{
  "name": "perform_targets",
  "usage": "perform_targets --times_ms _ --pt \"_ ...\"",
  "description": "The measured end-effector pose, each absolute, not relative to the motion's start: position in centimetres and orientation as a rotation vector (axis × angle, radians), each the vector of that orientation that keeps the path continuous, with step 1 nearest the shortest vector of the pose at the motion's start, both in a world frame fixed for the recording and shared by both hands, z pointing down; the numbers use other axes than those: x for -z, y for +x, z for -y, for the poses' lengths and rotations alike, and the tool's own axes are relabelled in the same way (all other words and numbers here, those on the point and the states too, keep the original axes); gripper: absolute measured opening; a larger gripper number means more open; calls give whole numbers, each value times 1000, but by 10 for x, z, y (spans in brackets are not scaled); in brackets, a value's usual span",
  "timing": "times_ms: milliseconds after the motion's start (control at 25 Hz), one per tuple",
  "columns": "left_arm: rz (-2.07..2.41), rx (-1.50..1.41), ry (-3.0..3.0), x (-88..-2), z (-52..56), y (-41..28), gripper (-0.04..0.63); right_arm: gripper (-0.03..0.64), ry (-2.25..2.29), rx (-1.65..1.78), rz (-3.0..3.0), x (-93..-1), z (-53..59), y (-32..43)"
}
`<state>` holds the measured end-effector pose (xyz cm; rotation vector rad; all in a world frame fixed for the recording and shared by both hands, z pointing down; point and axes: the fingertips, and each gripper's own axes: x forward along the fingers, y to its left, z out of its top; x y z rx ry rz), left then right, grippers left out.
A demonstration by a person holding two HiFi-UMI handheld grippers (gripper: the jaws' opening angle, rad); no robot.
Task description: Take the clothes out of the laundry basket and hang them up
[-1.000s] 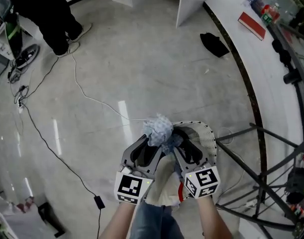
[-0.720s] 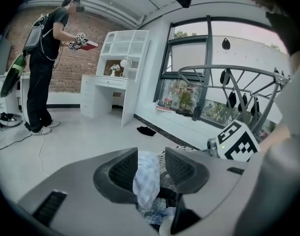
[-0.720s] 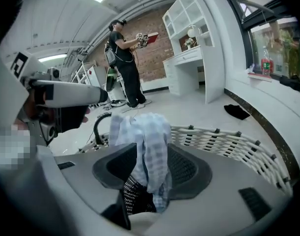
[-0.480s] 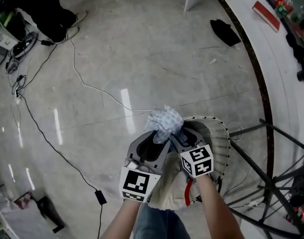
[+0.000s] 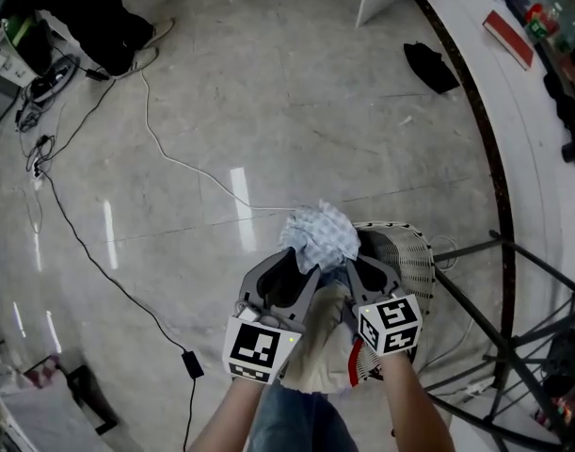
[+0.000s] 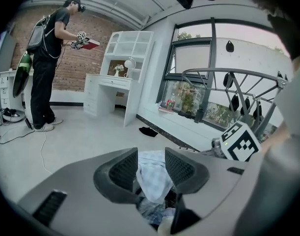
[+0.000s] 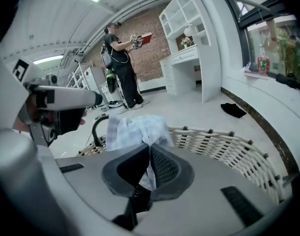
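Observation:
A pale blue checked cloth (image 5: 321, 234) is bunched up over the white wicker laundry basket (image 5: 421, 252). My left gripper (image 5: 301, 257) is shut on its left side; the fabric (image 6: 152, 173) fills the gap between the pads. From the right, my right gripper (image 5: 348, 264) has just been closing, and its jaws now pinch a fold of the same cloth (image 7: 135, 129). In the right gripper view the right gripper (image 7: 149, 150) has its jaws nearly together over the basket rim (image 7: 223, 141).
Beige and red clothes (image 5: 325, 347) lie in the basket below. A dark metal rack (image 5: 513, 281) stands to the right. A cable (image 5: 174, 168) and a black item (image 5: 431, 67) lie on the floor. A person (image 6: 46, 58) stands far off by a white desk (image 6: 110, 90).
Both grippers have sunk a little with the cloth. The right gripper's jaws, open beside the cloth before, have shut on it.

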<state>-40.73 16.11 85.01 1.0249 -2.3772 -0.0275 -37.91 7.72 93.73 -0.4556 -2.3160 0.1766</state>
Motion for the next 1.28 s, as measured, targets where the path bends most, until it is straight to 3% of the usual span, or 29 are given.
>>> perform_targets --times_ms 400,1000,1280 --pt "2375 42 1016 -795 -172 -382 179 12 -362 -230 2534 -791 -48 -375" --pt "2292 -2 1239 -639 -118 -304 181 12 -279 -308 2796 -513 4 -326" --pt "2192 -48 1374 -594 -65 -252 230 12 -271 -315 2885 -386 12 -284"
